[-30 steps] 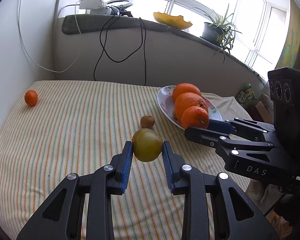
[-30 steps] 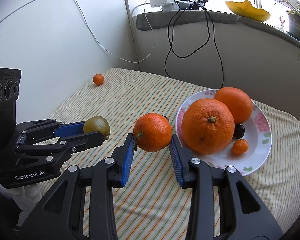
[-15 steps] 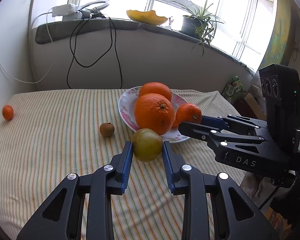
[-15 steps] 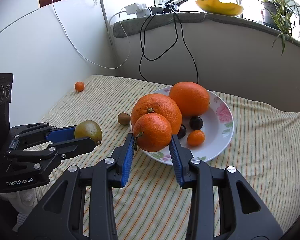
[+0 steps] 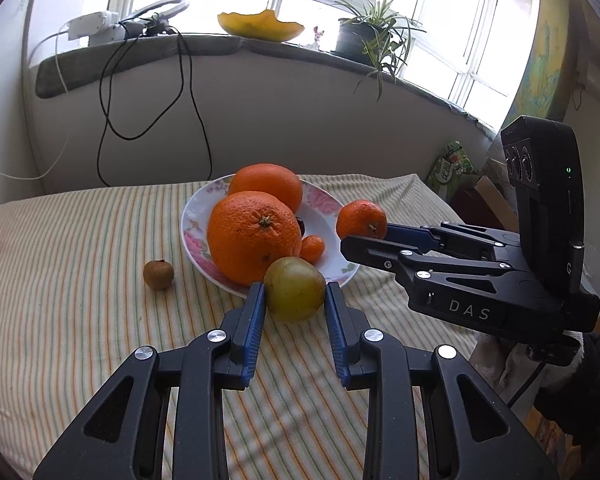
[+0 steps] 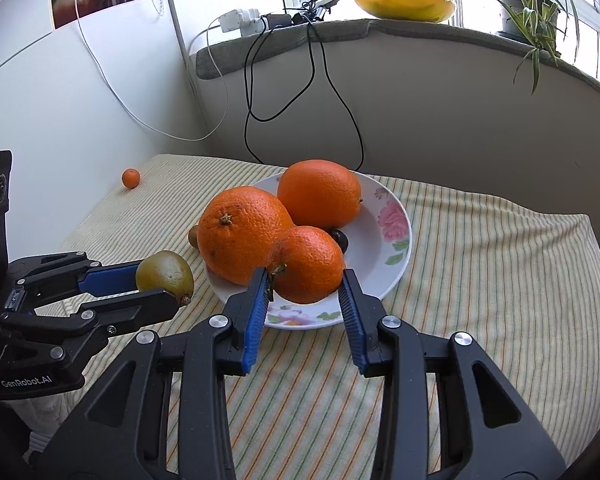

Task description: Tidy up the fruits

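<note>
The left gripper (image 5: pixel 295 300) pinches a smooth green fruit (image 5: pixel 294 289) between its jaws; the right gripper (image 6: pixel 305 286) pinches a pebbly tangerine (image 6: pixel 307 264) over the plate (image 6: pixel 396 248) at its 6 o'clock rim. Round, slick fruit could roll off — two big oranges (image 6: pixel 244 238) crowd the glossy plate, and the striped cloth (image 6: pixel 500 280) slopes softly.
</note>
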The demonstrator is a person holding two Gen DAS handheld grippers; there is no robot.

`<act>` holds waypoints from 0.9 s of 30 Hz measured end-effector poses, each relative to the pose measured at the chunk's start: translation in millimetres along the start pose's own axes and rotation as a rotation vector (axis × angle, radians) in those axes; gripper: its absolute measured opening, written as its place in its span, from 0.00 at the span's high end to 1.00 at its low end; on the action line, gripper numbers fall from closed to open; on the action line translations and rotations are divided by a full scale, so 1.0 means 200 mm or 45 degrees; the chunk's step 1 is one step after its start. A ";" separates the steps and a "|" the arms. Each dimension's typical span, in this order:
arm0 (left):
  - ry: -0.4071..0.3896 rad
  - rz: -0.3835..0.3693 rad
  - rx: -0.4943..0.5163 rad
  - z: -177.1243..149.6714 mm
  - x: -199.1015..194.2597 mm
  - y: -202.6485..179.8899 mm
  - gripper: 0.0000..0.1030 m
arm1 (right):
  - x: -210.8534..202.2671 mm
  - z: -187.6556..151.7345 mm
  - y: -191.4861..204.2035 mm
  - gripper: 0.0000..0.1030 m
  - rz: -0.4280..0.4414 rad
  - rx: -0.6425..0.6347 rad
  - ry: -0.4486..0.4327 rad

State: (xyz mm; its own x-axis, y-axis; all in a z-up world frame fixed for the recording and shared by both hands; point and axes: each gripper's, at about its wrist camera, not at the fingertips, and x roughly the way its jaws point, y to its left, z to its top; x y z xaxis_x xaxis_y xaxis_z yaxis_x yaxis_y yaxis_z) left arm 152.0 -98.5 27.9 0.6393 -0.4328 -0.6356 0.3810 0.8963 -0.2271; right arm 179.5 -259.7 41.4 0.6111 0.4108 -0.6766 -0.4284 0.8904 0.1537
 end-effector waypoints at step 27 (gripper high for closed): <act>0.054 -0.024 0.075 0.07 0.25 -0.17 0.73 | 0.17 0.04 -0.26 0.64 0.021 0.095 0.029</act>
State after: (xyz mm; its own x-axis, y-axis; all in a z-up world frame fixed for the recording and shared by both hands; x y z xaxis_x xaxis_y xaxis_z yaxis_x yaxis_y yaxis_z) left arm 180.0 -151.2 14.7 0.6034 -0.4440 -0.6624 0.4319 0.8802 -0.1965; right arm 228.8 -289.6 16.1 0.5888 0.4218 -0.6895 -0.3868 0.8961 0.2178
